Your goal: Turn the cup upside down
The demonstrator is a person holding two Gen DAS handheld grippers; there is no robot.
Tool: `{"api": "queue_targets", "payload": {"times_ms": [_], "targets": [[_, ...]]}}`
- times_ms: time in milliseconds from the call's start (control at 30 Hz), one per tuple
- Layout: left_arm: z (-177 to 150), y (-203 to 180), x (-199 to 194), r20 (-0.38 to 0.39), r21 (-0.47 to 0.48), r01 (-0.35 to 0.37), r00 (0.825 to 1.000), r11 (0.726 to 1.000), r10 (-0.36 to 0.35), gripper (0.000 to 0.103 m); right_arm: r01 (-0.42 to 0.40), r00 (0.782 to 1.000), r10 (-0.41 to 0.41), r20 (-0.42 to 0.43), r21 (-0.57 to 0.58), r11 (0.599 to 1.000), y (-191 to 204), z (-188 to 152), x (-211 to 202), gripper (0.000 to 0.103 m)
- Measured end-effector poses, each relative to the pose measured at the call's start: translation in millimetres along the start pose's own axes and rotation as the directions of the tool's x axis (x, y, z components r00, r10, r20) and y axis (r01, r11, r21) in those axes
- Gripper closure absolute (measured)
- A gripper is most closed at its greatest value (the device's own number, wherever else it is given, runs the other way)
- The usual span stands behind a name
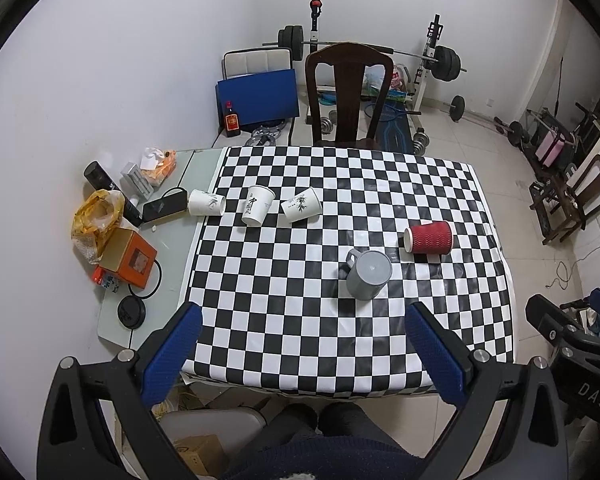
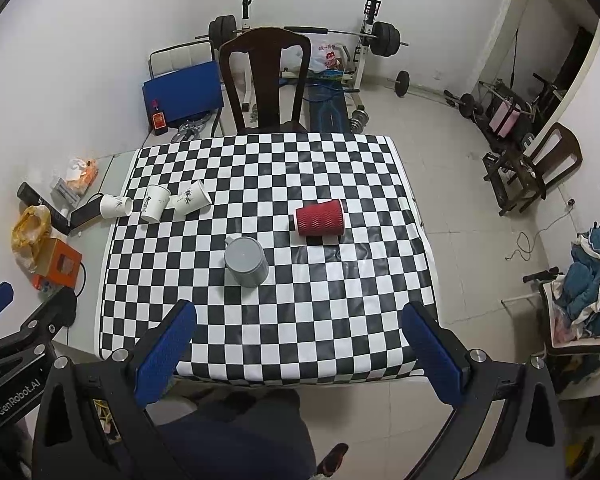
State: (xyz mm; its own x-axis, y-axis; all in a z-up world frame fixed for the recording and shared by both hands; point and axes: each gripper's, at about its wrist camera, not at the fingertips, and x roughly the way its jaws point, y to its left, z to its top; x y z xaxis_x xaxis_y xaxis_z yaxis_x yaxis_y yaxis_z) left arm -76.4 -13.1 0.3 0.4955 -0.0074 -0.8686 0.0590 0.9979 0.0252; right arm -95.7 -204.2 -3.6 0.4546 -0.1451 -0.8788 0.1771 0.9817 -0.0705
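Note:
A grey mug (image 1: pixel 367 274) stands upside down, base up, near the middle of the checkered tablecloth (image 1: pixel 300 312); it also shows in the right wrist view (image 2: pixel 246 261). A red ribbed paper cup (image 1: pixel 429 237) lies on its side to the mug's right, and shows in the right wrist view (image 2: pixel 320 218). My left gripper (image 1: pixel 304 316) is open and empty above the table's near edge. My right gripper (image 2: pixel 300 314) is open and empty, also held back above the near edge.
Three white paper cups (image 1: pixel 256 205) lie or tilt at the cloth's far left. Boxes, a yellow bag (image 1: pixel 96 216) and a phone crowd the bare table strip on the left. A dark wooden chair (image 1: pixel 348 96) stands behind the table. Weights equipment fills the back.

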Motion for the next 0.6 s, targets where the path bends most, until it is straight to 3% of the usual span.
{"api": "queue_targets", "payload": {"times_ms": [600], "targets": [[-0.8,-1.3,2.3,0.002,0.002,-0.003,1.0,1.0,0.003,0.0,0.0,1.0,0.0,0.001,0.005,1.0,0.0,-1.3,-0.7,0.0]]}}
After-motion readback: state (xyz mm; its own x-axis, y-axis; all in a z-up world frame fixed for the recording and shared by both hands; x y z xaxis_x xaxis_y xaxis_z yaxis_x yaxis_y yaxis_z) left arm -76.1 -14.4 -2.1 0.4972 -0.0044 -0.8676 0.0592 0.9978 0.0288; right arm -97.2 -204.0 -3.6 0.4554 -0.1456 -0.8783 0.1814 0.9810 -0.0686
